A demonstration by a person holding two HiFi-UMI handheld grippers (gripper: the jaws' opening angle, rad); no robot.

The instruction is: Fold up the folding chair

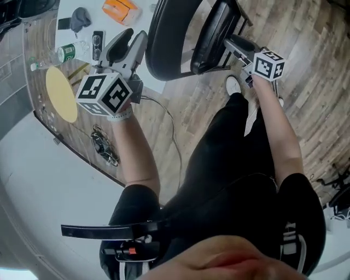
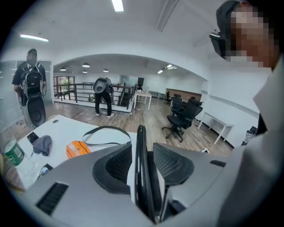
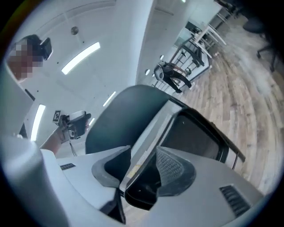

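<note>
The black folding chair stands on the wood floor in front of me, its panels close together and seen edge-on from above. My left gripper is at the chair's left rim. In the left gripper view a thin black chair edge runs between the jaws of the left gripper, with white showing between it and the left pad. My right gripper reaches the chair's right side. In the right gripper view the chair's dark frame lies loosely between the spread jaws of the right gripper.
A white table at the left carries an orange packet, a green can and a grey cloth. A yellow disc lies nearby. Office chairs and people are far behind. My shoe is next to the chair.
</note>
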